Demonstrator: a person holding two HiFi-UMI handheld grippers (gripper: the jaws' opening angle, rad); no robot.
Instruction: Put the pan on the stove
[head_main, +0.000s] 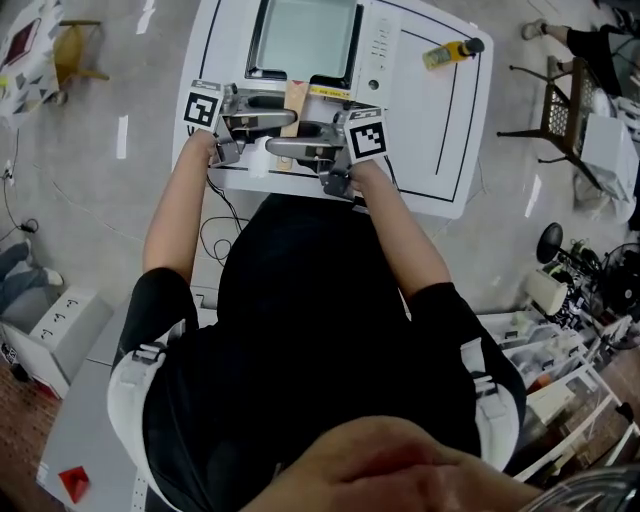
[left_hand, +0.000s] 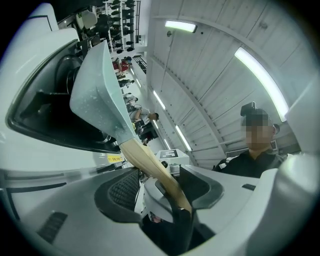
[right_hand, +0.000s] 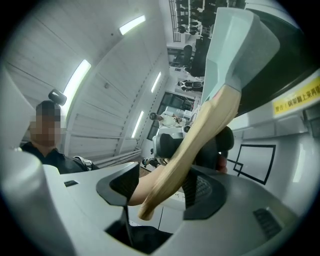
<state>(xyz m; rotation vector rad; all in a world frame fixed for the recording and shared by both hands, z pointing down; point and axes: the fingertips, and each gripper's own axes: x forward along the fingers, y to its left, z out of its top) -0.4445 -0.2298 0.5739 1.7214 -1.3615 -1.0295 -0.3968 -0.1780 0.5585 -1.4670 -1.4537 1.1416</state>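
Pan (head_main: 305, 35), square, pale grey-green metal w/ a light wooden handle (head_main: 295, 103), sits on the white stove (head_main: 380, 45) at the far side of the white table (head_main: 470, 150). The handle sticks out over the stove's front edge toward the person. A yellow label strip (head_main: 330, 91) runs along that edge, just beside the handle.

L gripper (head_main: 283, 108), grey w/ a black-and-white marker cube, comes in from the left. R gripper (head_main: 277, 148), same build, comes in from the right, a bit nearer the person. Both are level w/ the handle, tips overlapping around it.

L gripper view: jaws stand wide apart, ribbed dark pads (left_hand: 122, 187) clear of the wood. Handle (left_hand: 150, 167) runs diagonally through the gap, its end down near the jaw base, nothing clamped. Pan body (left_hand: 100, 100) rises beyond, against the stove's black top (left_hand: 40, 115).

R gripper view: jaws likewise spread, pads (right_hand: 202, 190) not pressing. Handle (right_hand: 190, 145) crosses between them, butt end low in the gap; pan body (right_hand: 235, 45) above, yellow label (right_hand: 295, 100) at right.

Yellow bottle w/ a dark cap (head_main: 450, 52) lies on the table, well right of the stove.
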